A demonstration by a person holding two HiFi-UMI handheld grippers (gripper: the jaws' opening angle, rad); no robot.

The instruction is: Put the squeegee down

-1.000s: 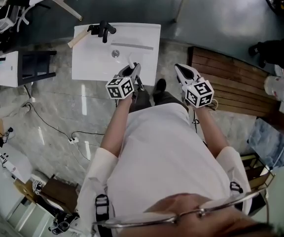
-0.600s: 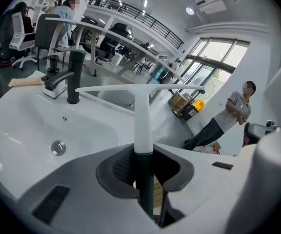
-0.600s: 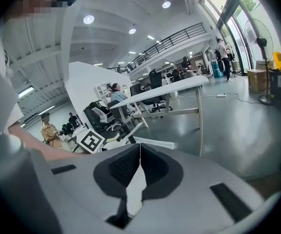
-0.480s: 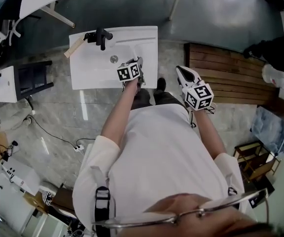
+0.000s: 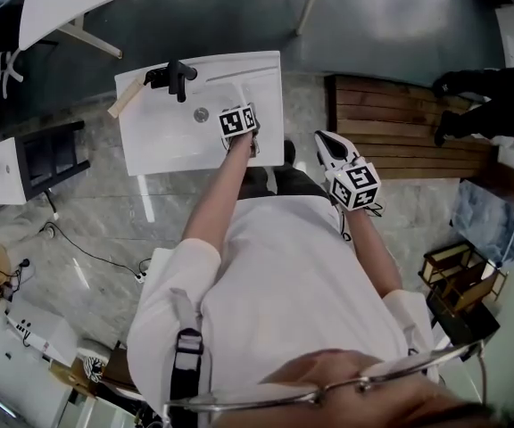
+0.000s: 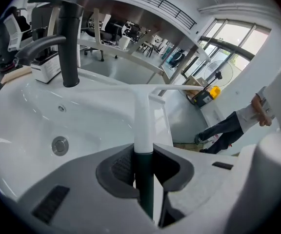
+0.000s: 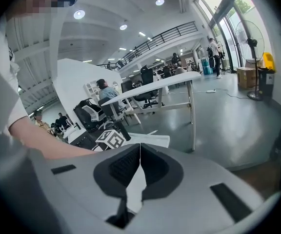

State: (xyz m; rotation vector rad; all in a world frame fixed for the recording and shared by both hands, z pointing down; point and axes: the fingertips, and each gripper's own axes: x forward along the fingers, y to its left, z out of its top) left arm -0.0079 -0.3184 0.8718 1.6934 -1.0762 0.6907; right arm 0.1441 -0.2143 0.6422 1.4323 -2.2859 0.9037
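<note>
The left claw (image 6: 144, 165) is pinching the squeegee (image 6: 141, 126) by its dark handle, and that looks like the right place to grip it. It is probably light, stiff and a little slippery. Its white blade is hanging over the sink (image 6: 43, 116), right of the faucet (image 6: 70, 48); I cannot tell whether it is touching. The left arm is reaching forward and angling down. The right claw (image 7: 139, 172) is pressed together, empty, beside the sink.

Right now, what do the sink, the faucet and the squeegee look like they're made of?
Sink: likely glazed ceramic, white with glossy reflections.
Faucet: probably metal, matte black, barely any shine.
Squeegee: looks like plastic, smooth white stem, dark lower handle.
</note>
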